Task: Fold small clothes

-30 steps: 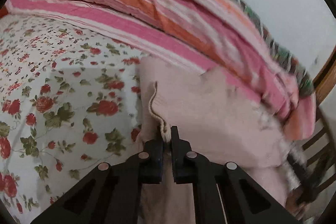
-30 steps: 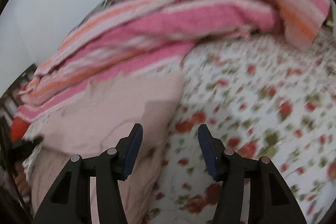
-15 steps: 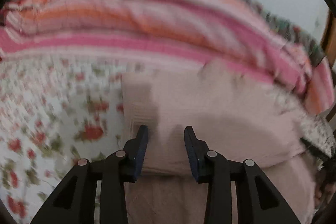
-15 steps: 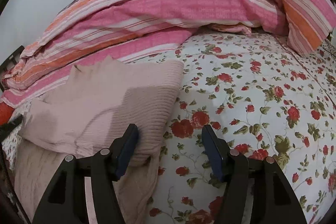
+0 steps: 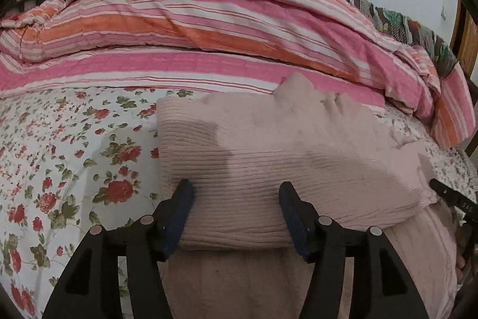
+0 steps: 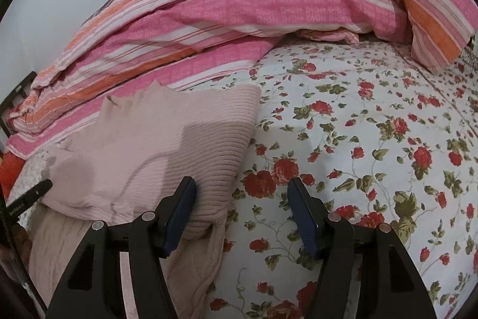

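Floral bedsheet (image 6: 373,139) fills the frame; striped duvet (image 5: 209,29) bunched along 12 o'clock. Pink knit garment (image 5: 269,163) lies folded on the sheet, far edge against the duvet. Left gripper (image 5: 236,214): jaws have just been opening, now apart over the fold, gripping nothing. Right gripper (image 6: 242,211): jaws apart, empty, straddling the garment's edge at its 9 o'clock.

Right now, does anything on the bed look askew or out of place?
Only mildly. The pink knit garment is folded over, but its far edge is jagged and uneven and does not line up square. The striped quilt lies bunched along the far side of the floral sheet. Nothing looks spilled or damaged.
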Available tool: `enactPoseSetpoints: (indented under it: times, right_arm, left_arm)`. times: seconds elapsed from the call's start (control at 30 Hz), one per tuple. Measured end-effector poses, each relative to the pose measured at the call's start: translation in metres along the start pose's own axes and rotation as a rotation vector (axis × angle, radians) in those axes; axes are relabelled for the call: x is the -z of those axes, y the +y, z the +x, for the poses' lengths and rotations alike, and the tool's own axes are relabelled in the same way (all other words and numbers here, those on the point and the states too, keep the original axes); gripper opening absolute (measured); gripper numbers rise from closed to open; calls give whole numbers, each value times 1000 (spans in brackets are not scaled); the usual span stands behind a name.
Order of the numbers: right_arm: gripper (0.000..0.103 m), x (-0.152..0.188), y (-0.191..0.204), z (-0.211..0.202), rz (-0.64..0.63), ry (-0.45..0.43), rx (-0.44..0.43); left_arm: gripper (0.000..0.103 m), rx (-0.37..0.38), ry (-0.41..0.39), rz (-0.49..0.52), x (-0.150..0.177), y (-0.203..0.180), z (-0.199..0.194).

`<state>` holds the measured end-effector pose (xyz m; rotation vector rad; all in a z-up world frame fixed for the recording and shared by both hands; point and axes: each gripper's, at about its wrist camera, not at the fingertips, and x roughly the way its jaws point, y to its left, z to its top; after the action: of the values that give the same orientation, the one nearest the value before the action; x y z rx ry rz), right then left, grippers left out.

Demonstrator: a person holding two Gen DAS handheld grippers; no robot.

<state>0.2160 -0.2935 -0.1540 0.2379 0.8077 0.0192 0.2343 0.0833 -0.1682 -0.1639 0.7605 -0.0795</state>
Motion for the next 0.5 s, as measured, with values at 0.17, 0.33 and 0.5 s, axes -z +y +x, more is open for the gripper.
enactPoseSetpoints:
  times: [0.17,0.33,0.5]
  right_arm:
    - [62,1,2,-1,-6,0,9]
    - [66,4,5,-8,-14,3,28]
    - [68,19,-2,-45,20,9,32]
  left_arm:
    - [58,15,-7,-13,4,2,-6]
    - [58,75,-15,-54,17,12,-29]
    - [58,83,-16,-60,41,24,-63]
